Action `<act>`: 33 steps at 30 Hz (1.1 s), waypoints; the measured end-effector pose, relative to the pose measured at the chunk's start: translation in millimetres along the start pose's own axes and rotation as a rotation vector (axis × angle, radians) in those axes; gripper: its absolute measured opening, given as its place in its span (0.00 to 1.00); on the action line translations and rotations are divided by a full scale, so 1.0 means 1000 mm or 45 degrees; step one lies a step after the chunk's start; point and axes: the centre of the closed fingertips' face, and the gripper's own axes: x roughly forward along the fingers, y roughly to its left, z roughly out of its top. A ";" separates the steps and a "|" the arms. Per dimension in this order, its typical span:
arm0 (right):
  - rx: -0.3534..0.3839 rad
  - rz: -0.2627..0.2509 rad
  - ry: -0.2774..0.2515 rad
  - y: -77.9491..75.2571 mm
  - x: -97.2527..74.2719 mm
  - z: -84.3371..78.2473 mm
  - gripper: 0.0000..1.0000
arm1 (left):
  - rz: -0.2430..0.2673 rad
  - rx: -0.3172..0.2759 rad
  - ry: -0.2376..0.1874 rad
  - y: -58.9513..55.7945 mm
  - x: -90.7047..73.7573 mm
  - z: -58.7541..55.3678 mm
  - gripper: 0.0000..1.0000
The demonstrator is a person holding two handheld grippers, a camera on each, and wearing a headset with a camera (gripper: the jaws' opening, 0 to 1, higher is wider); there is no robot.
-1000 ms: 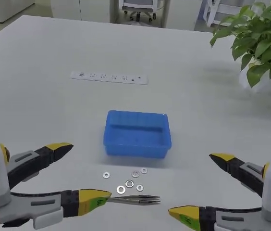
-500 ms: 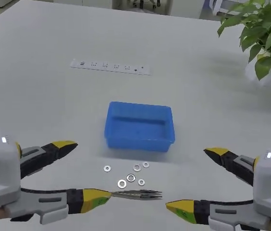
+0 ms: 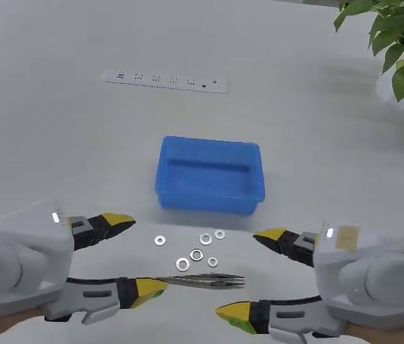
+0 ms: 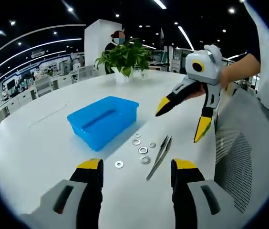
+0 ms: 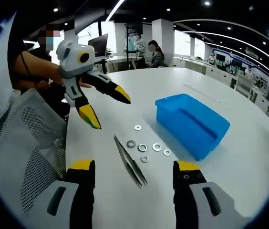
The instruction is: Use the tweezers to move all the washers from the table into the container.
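Tweezers (image 3: 205,281) flat on the table (image 3: 59,143) on your side of the blue container (image 3: 210,176), six washers (image 3: 196,254) loose between tweezers and container, your left gripper (image 3: 149,252) near-left of the container, jaws spread, your right gripper (image 3: 237,272) near-right, jaws spread, power strip (image 3: 165,80) beyond the container.

6 washers (image 3: 196,255), 1 tweezers (image 3: 209,280), 1 blue container (image 3: 209,201), 1 pwr strip (image 3: 165,79), 1 plant (image 3: 395,36).

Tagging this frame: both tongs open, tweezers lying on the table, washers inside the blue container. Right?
Wrong on the washers: they lie on the table between the blue container and the tweezers, not inside it; the head view shows it. Left tongs and right tongs open, tweezers lying on the table: correct.
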 end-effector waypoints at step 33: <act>-0.268 0.159 0.372 0.008 0.034 -0.025 0.18 | -0.275 0.278 0.365 -0.023 0.031 -0.032 0.22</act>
